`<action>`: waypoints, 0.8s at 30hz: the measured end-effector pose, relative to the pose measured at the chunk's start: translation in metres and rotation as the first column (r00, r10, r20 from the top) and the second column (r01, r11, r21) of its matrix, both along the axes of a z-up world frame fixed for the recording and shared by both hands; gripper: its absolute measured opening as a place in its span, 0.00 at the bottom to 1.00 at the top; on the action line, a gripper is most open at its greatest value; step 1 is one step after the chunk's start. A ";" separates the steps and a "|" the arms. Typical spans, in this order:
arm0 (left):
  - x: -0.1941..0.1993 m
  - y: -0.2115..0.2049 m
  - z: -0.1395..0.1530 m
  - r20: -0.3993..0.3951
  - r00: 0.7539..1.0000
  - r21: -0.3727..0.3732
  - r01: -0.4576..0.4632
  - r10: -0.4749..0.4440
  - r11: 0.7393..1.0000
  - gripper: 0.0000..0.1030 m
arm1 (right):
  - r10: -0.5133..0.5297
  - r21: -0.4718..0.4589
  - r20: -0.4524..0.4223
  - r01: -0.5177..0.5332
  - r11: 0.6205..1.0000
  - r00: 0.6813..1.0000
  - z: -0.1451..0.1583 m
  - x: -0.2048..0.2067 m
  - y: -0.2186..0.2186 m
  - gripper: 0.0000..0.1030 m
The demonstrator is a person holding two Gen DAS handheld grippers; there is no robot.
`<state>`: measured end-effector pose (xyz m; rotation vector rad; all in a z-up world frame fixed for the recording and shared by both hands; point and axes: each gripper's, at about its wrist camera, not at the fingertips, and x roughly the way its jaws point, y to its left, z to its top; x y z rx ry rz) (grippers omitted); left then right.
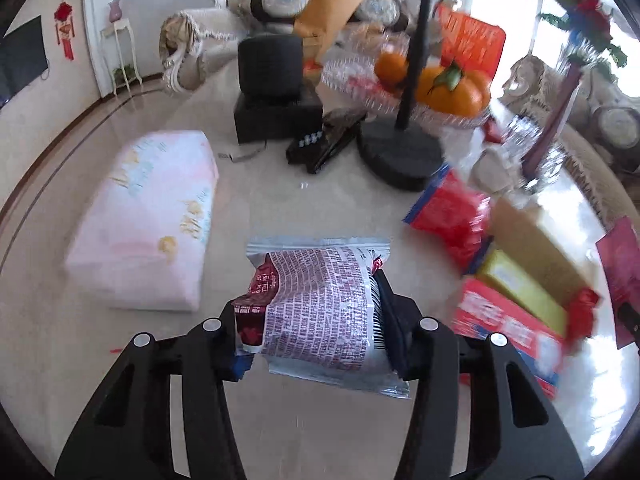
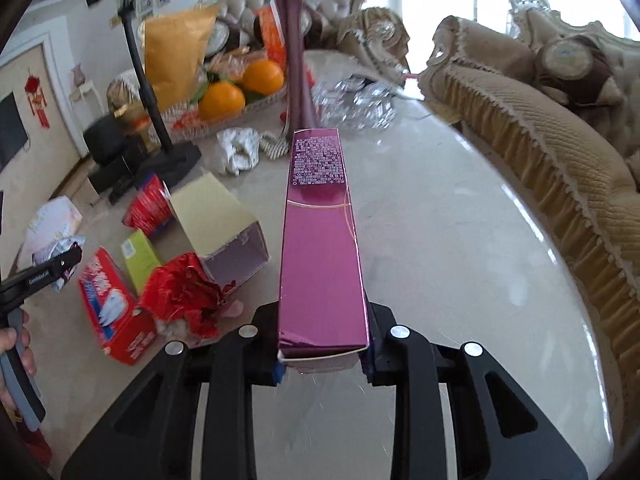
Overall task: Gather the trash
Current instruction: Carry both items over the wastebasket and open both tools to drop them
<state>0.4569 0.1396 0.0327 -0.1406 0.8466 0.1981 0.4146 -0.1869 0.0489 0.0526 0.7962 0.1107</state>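
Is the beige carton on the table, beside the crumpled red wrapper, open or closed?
Open. The beige carton lies on its side, and its near end gapes, showing the hollow inside.

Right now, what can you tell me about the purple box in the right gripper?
The purple box is long, narrow and glossy, apparently metallic-coated cardboard. Its top face carries a block of small white print near the far end and thin gold curved lines across the middle. It points straight away from the camera, roughly level. The right gripper is shut on its near end, one finger pressing each long side. The near end flap looks slightly creased, showing a white edge. Whether it rests on the marble table I cannot tell.
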 end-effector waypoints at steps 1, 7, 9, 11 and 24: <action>-0.011 -0.003 0.011 0.026 1.000 -0.006 0.007 -0.007 1.000 0.49 | -0.001 0.019 0.011 0.001 1.000 1.000 0.006 -0.008 -0.003 0.25; -0.104 -0.035 0.073 0.190 0.977 0.001 0.097 -0.095 0.995 0.49 | 0.058 0.083 0.092 -0.066 0.994 0.994 0.037 -0.072 -0.006 0.25; -0.143 -0.048 0.086 0.230 0.963 0.016 0.139 -0.139 0.990 0.49 | 0.100 0.103 0.134 -0.114 0.988 0.986 0.049 -0.110 -0.006 0.25; -0.198 -0.062 0.095 0.267 0.942 0.029 0.201 -0.201 0.979 0.49 | 0.137 0.110 0.166 -0.156 0.982 0.977 0.057 -0.148 -0.007 0.25; -0.460 -0.124 0.026 0.191 0.890 0.012 0.419 -0.413 0.908 0.49 | 0.377 0.217 0.076 -0.384 0.897 0.923 0.020 -0.401 -0.003 0.25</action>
